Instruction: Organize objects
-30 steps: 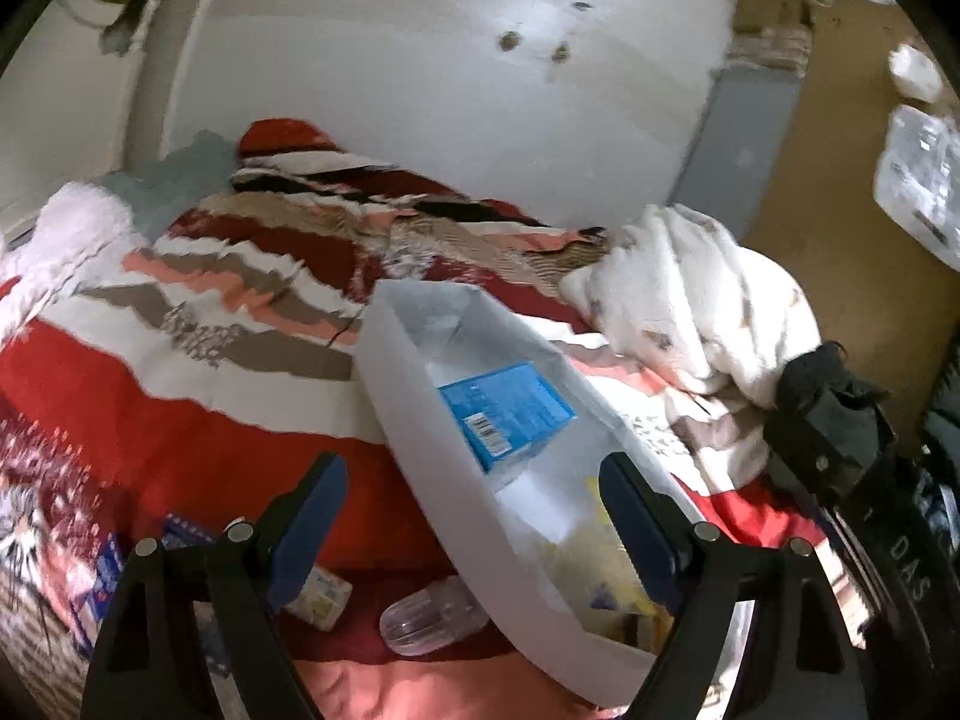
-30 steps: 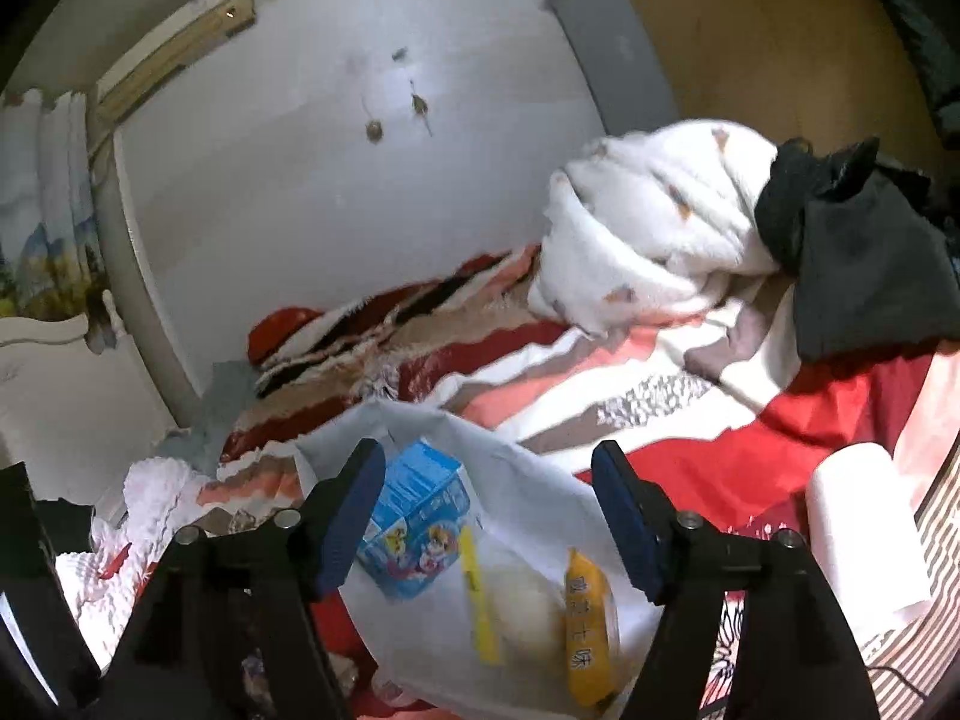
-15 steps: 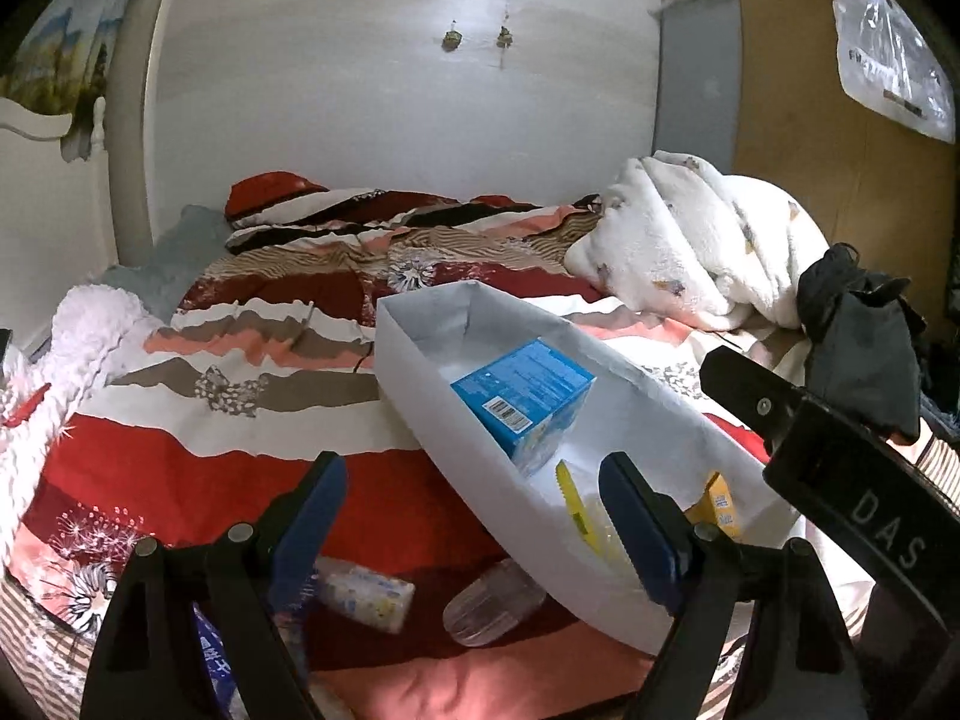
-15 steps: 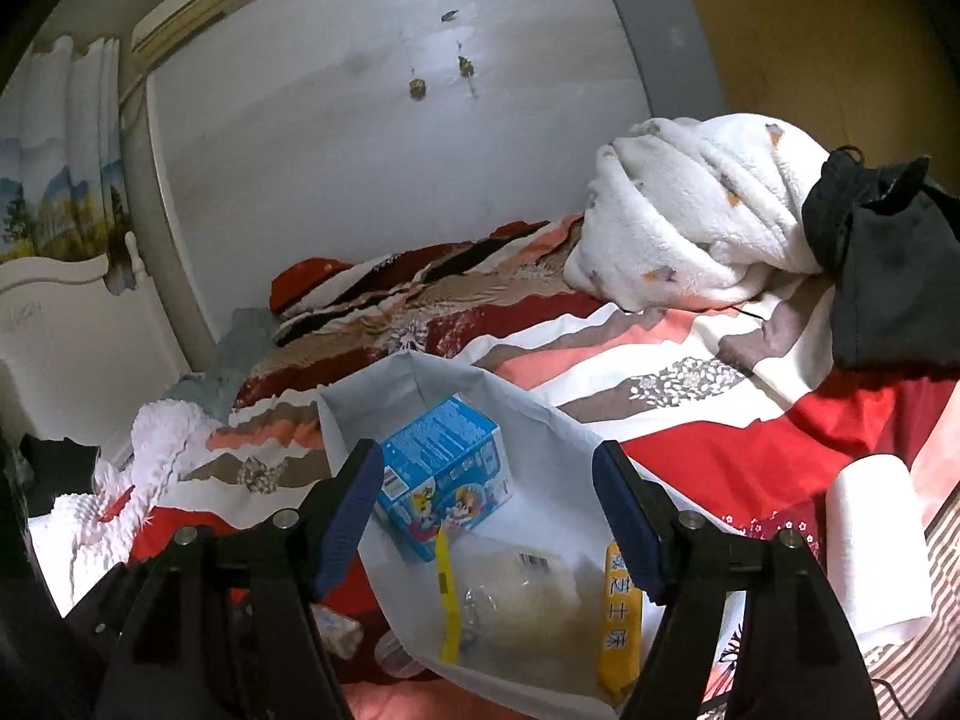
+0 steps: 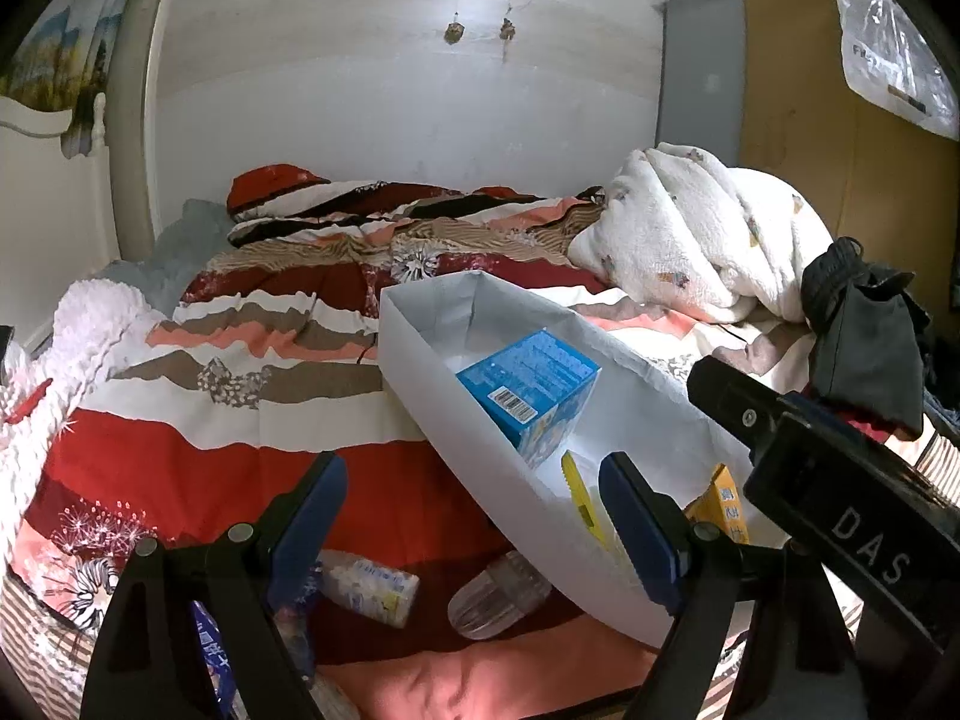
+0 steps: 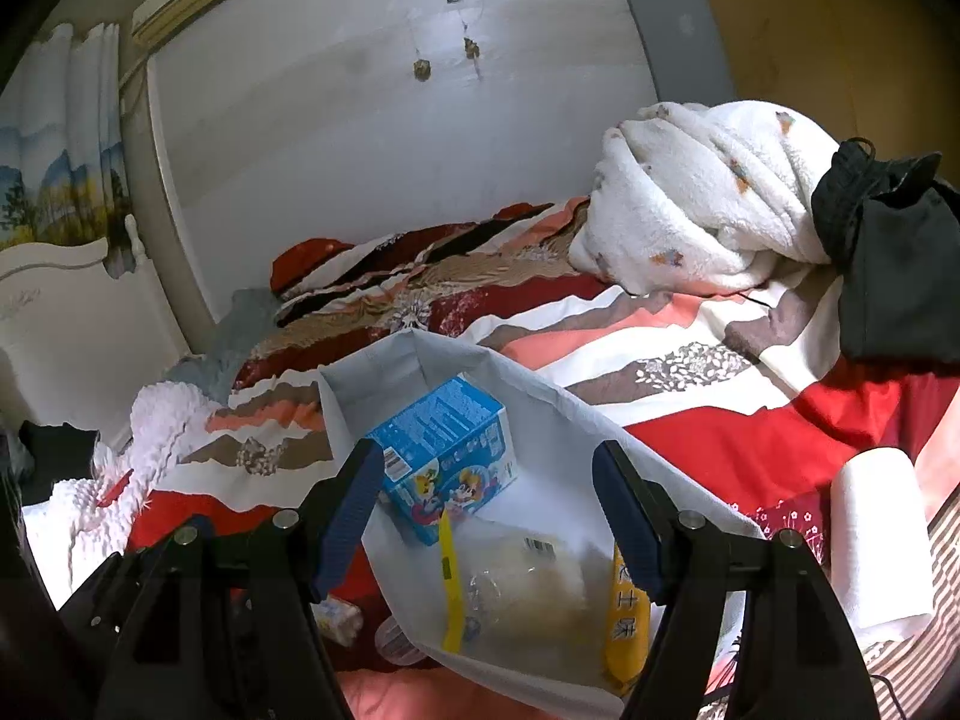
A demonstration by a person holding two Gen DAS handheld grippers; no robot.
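A white open box lies on the striped bedspread. It holds a blue carton, a yellow stick and a yellow packet. My left gripper hangs open above the box's left wall, gripping nothing. Below it on the bedspread lie a small white bottle and a clear plastic container. My right gripper is open over the box, above the blue carton, yellow stick, a clear bag and the yellow packet.
A rolled white blanket and dark clothing lie at the right of the bed. A white paper roll stands right of the box. A white fluffy cloth is at the left edge, and a blue packet under the left finger.
Both views have rolled toward level, so the bed and box now sit upright. The right gripper's body has come into the left view at the right. Nothing was picked up or released.
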